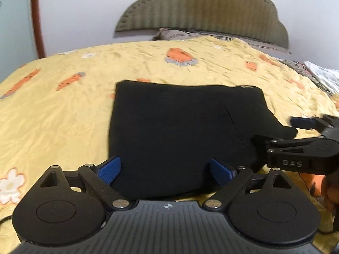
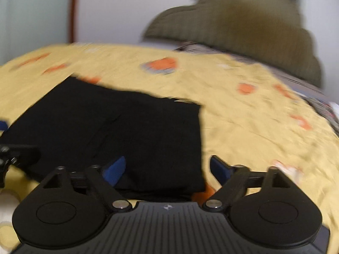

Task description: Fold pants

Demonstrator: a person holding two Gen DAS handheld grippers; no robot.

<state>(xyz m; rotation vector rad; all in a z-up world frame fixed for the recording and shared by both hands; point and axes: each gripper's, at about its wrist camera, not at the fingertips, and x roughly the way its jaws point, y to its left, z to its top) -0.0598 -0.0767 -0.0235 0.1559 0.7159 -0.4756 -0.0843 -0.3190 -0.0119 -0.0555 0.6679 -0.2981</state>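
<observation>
**Pants folded square, both grippers let go**

The black pants (image 1: 180, 131) lie as a neat squarish packet on the yellow carrot-print bedspread (image 1: 63, 116), toward the near edge of the bed, w/ the padded headboard (image 1: 203, 10) well beyond. Edges look lined up, so I'd judge the folding basically done, maybe just a last tidy left.

Left gripper (image 1: 167, 170) sits low at the packet's near edge, jaws spread wide, blue pads (image 1: 110, 169) either side of the fabric w/o pinching it: released, prob. so the fold stays flat instead of getting dragged up.

Right gripper (image 2: 167, 169) is likewise spread apart, holding nothing, over the near right corner of the pants; left pad over the cloth, right pad over the bedspread. From the left cam its fingers reach the packet's right side, where a small bump of fabric pokes out; touching or not, can't tell. That view is motion-blurred.
</observation>
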